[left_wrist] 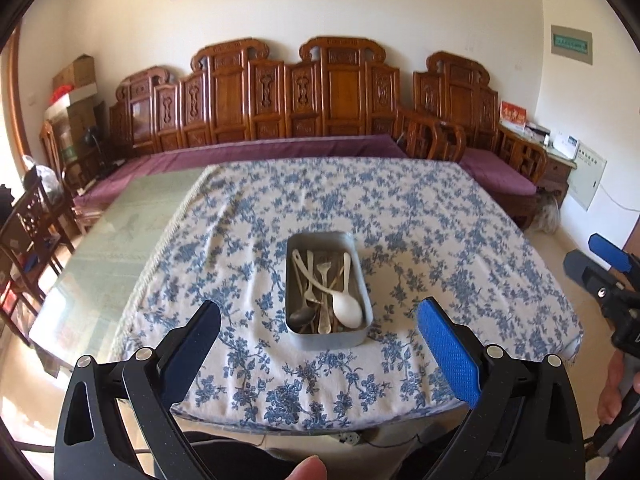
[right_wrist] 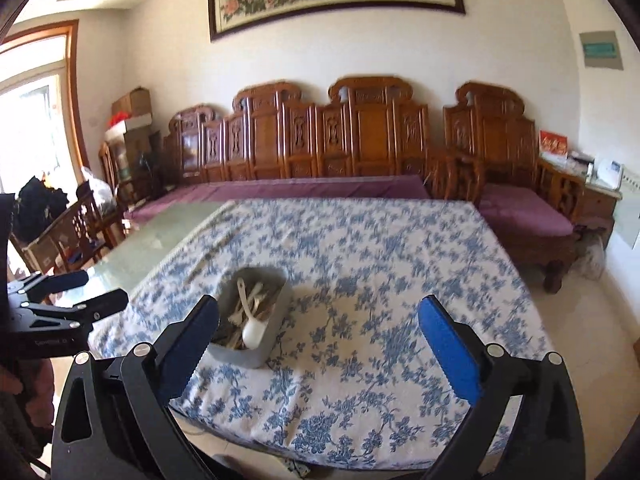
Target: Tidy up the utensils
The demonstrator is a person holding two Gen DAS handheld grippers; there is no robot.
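Note:
A grey metal tray [left_wrist: 362,280] stands on the blue floral tablecloth [left_wrist: 420,216] near the table's front edge. It holds several utensils: a white spoon [left_wrist: 347,307], a metal fork [left_wrist: 324,280], a dark metal spoon [left_wrist: 302,314] and chopsticks. My left gripper [left_wrist: 318,314] is open and empty, just in front of and above the tray. My right gripper [right_wrist: 318,312] is open and empty, to the right of the tray [right_wrist: 276,320]. The right gripper also shows at the right edge of the left wrist view [left_wrist: 600,264], and the left gripper at the left edge of the right wrist view [right_wrist: 86,288].
The cloth covers the right part of a glass-topped table [left_wrist: 120,232]. A carved wooden sofa [left_wrist: 280,96] with purple cushions runs behind the table. Wooden chairs [left_wrist: 28,224] stand at the left. A side cabinet [left_wrist: 560,156] is at the far right.

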